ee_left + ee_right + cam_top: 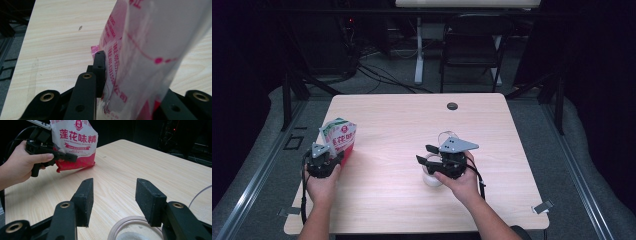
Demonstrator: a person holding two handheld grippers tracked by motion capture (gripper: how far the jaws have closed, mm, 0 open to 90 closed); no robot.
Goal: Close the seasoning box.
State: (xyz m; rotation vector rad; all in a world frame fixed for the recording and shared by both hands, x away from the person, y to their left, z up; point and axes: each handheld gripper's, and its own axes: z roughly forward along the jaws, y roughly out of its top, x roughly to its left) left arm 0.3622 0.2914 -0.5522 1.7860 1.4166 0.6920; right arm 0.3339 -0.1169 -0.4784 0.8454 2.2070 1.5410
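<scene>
While the left gripper [332, 159] is clamped on the seasoning bag [340, 136], the right gripper [113, 195] hangs open over the clear jar [136, 230], so I'd guess steadying it for pouring comes next.

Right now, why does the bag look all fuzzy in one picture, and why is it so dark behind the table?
In the left gripper view the bag sits too close to the lens, so its print blurs; in the right gripper view its big print is sharp; in the high view light falls on the table while the room behind stays dim.
</scene>
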